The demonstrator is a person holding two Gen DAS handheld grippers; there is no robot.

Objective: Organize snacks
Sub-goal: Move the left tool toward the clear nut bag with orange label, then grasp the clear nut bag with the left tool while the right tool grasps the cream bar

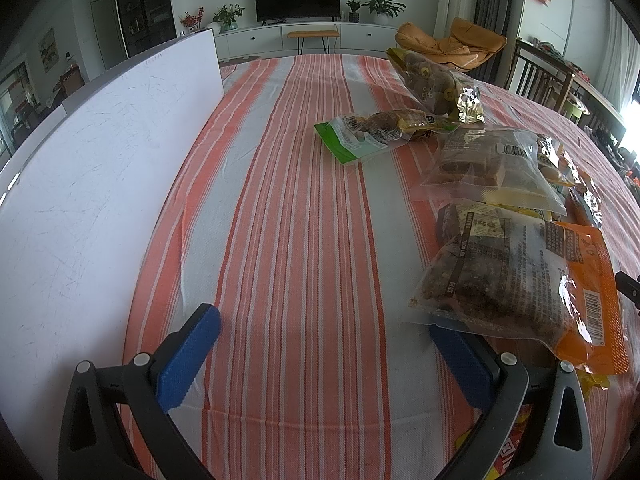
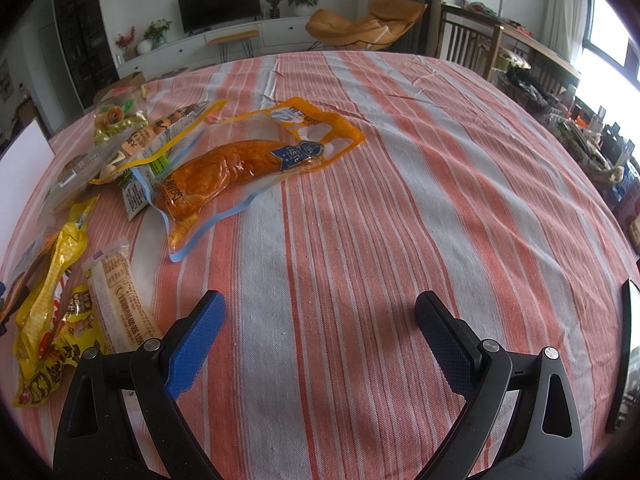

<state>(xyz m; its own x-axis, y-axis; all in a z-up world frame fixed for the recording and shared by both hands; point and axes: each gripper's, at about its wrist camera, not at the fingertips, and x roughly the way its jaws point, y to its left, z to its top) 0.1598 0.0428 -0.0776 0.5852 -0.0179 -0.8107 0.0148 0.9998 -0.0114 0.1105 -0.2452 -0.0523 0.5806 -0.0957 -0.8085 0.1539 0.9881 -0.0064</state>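
Several snack packets lie on a striped tablecloth [image 1: 296,208]. In the left wrist view, an orange-edged packet of brown snacks [image 1: 516,280] lies at the right, with a clear packet of brown blocks [image 1: 492,168] beyond it and a green-edged packet [image 1: 360,136] farther off. My left gripper [image 1: 324,344] is open and empty; its right finger [image 1: 460,364] lies just under the near packet's edge. In the right wrist view, an orange chicken packet [image 2: 240,160] lies ahead to the left. Yellow packets [image 2: 52,300] and a pale stick packet [image 2: 120,304] lie beside my open, empty right gripper [image 2: 320,328].
A white board [image 1: 80,200] stands upright along the left edge of the table. A gold-foil packet [image 1: 440,84] lies far right. A dark flat object [image 2: 624,360] lies at the table's right edge. Chairs and a cluttered shelf [image 2: 560,100] stand beyond the table.
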